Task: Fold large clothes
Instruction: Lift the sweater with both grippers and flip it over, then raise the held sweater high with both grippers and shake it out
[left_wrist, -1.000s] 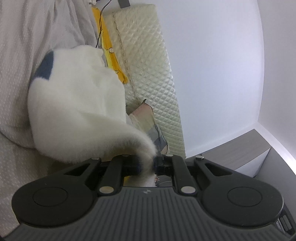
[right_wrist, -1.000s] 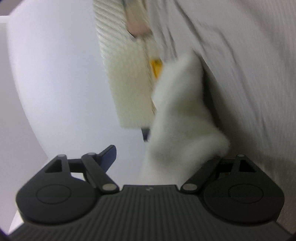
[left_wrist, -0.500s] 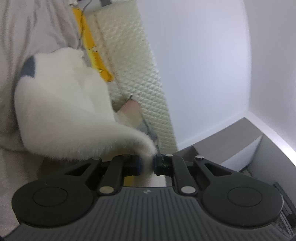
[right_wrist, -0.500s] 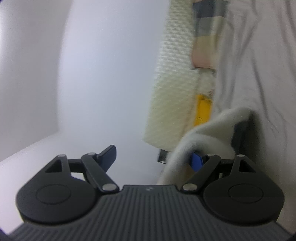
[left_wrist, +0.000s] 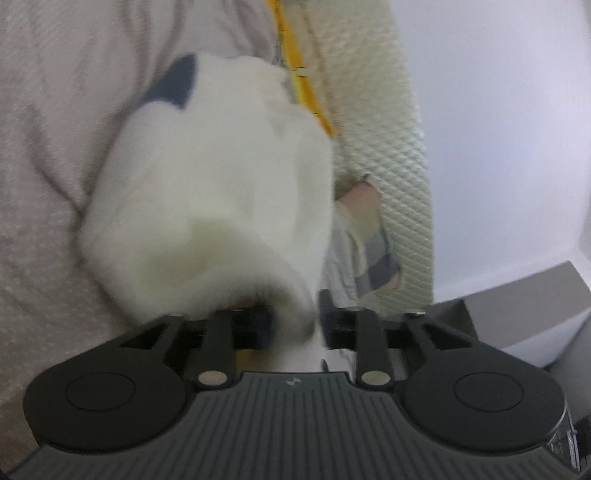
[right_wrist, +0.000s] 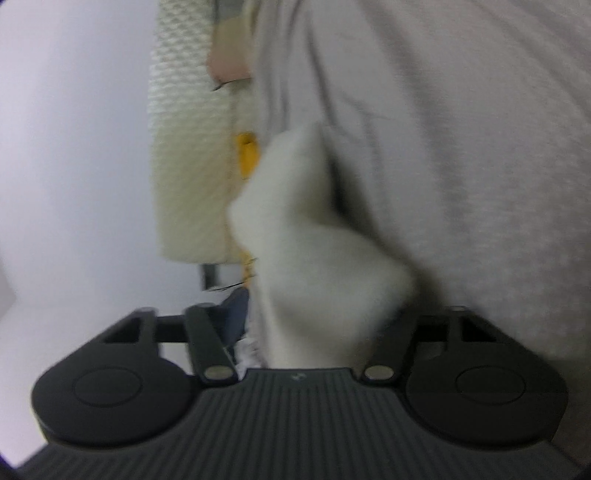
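Observation:
A white fleecy garment (left_wrist: 214, 192) with a dark blue patch (left_wrist: 173, 85) lies bunched on the grey bedsheet (left_wrist: 48, 110). My left gripper (left_wrist: 295, 325) is shut on a fold of it, and the cloth hides most of the left finger. In the right wrist view the same white garment (right_wrist: 314, 251) fills the space between the fingers of my right gripper (right_wrist: 317, 325). Its jaws stand wide apart, with the blue left pad (right_wrist: 236, 314) showing and the right pad hidden by cloth. Both views are blurred.
A cream quilted headboard (left_wrist: 384, 147) stands against the white wall (left_wrist: 498, 129). A yellow item (left_wrist: 306, 85) and a checked cloth (left_wrist: 373, 254) lie beside it. A grey bedside unit (left_wrist: 524, 306) is at the right. The headboard (right_wrist: 184, 147) also shows in the right wrist view.
Both grippers swung over the bed with the garment. The right gripper's view turned from the wall back toward the sheet, and more cloth now lies between its open fingers. The left gripper stays shut.

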